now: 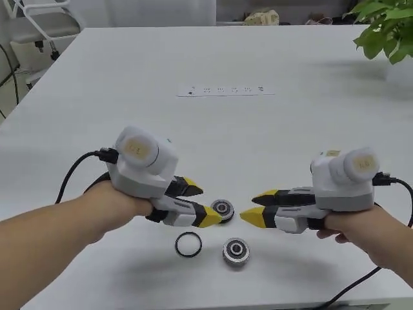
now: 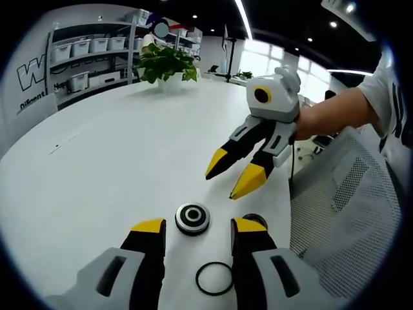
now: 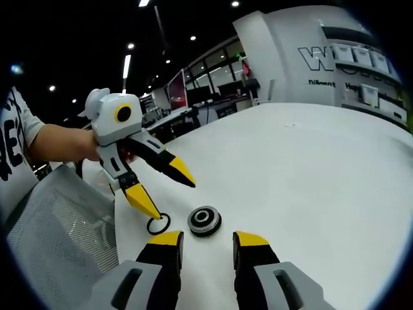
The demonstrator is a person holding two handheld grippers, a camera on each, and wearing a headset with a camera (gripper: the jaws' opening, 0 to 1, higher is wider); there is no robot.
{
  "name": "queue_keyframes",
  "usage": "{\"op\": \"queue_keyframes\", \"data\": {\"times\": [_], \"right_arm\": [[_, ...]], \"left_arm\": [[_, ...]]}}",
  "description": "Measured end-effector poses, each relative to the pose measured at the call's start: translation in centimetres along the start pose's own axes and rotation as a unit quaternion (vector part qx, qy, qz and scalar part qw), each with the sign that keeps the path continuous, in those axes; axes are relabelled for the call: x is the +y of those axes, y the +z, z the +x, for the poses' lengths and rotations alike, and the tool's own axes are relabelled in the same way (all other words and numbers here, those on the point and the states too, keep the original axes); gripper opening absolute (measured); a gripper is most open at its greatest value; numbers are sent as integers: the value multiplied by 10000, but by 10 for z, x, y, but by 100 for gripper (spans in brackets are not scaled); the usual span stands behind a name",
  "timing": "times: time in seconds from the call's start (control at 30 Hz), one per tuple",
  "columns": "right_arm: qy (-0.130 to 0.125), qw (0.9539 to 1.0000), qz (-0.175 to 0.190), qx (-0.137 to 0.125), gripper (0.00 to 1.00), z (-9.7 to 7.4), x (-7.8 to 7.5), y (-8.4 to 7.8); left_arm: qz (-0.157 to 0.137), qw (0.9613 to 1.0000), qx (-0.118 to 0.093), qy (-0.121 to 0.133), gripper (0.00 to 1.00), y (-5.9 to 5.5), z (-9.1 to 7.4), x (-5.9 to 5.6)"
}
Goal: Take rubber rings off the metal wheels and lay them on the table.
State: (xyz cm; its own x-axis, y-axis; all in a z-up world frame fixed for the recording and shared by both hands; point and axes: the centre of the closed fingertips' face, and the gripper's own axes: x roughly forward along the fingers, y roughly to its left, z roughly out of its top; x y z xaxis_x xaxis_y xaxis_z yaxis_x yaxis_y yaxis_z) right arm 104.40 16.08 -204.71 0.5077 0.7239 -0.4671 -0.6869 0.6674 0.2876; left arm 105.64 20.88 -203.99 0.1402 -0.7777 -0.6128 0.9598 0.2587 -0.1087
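Note:
Two metal wheels lie near the table's front edge. One wheel point(image 1: 223, 208) point(image 2: 193, 218) point(image 3: 204, 220) sits between the facing tips of both grippers. The second wheel point(image 1: 236, 251) lies closer to me, and in the left gripper view it point(image 2: 255, 219) peeks out from behind a jaw. A loose black rubber ring point(image 1: 188, 245) point(image 2: 214, 278) point(image 3: 158, 224) lies flat on the table beside it. My left gripper point(image 1: 201, 204) point(image 2: 198, 226) point(image 3: 169, 195) is open, just left of the first wheel. My right gripper point(image 1: 250, 206) point(image 3: 208, 239) point(image 2: 227, 182) is open on the wheel's right, holding nothing.
A white labelled strip point(image 1: 226, 90) lies mid-table. A potted plant point(image 1: 386, 29) stands at the far right corner and a chair point(image 1: 45, 19) at the far left. Black cables point(image 1: 77, 171) trail from both grippers. The table's front edge point(image 1: 361, 303) is close below the wheels.

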Motion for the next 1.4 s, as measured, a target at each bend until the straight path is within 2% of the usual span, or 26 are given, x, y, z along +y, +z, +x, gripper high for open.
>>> {"op": "queue_keyframes", "data": {"times": [0.17, 0.4, 0.7, 0.97, 1.17, 1.4], "right_arm": [[-7, 10000, 26, 9, 28, 0, -1, -1], [-15, 10000, 51, 26, 28, -2, -2, -4], [-33, 10000, 78, 35, 28, -2, -4, -6], [-41, 9999, 90, 41, 28, -1, -5, -7], [-28, 10000, 83, 45, 28, 2, -5, -8], [39, 9999, 5, 96, 28, 10, -3, -6]], "left_arm": [[59, 9999, 89, -53, 29, -3, 8, -1], [31, 9998, 123, -134, 26, -1, 18, -2], [109, 9997, 192, -118, 19, -2, 27, 1], [316, 9992, 238, -61, 13, -3, 32, 1], [690, 9972, 264, 117, 8, -3, 32, 4], [702, 9972, 202, 144, 8, -3, 32, 5]]}}
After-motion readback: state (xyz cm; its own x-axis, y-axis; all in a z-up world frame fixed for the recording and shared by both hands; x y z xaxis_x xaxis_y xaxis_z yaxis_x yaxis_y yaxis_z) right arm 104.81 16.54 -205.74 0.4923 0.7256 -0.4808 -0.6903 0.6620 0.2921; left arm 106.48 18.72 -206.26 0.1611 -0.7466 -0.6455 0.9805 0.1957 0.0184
